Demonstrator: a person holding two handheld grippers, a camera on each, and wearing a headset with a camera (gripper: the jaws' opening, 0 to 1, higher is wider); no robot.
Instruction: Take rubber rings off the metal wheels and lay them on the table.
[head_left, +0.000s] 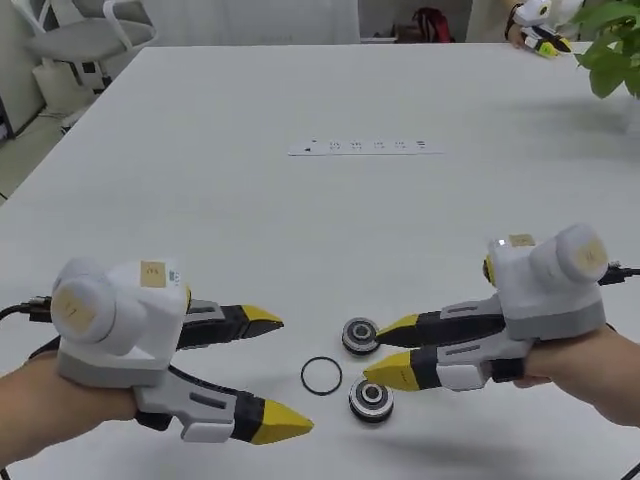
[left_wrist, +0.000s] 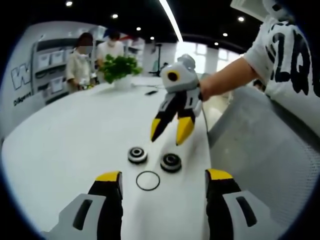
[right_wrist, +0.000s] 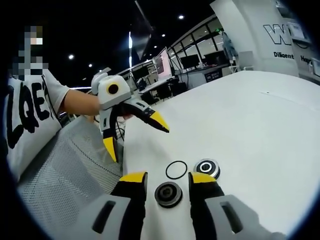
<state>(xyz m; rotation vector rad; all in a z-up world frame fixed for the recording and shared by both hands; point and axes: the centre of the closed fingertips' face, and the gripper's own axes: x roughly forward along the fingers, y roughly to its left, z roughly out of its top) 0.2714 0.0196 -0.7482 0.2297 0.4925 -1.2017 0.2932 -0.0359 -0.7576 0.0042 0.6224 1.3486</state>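
Note:
Two small metal wheels (head_left: 360, 335) (head_left: 371, 400) lie on the white table (head_left: 300, 220) near its front edge. A loose black rubber ring (head_left: 321, 375) lies flat just left of them. My right gripper (head_left: 378, 350) is open, its yellow tips close over the two wheels. In the right gripper view one wheel (right_wrist: 168, 194) sits between the jaws, the other wheel (right_wrist: 207, 167) lies right of them, and the ring (right_wrist: 176, 170) lies ahead. My left gripper (head_left: 285, 372) stands wide open, left of the ring. In the left gripper view the ring (left_wrist: 148, 180) lies between the jaws, holding nothing.
A white strip of paper with marks (head_left: 365, 148) lies mid-table. A green plant (head_left: 612, 50) and a toy (head_left: 538, 25) stand at the far right corner. An office chair (head_left: 90, 40) stands beyond the far left edge. People stand behind the plant (left_wrist: 117, 67).

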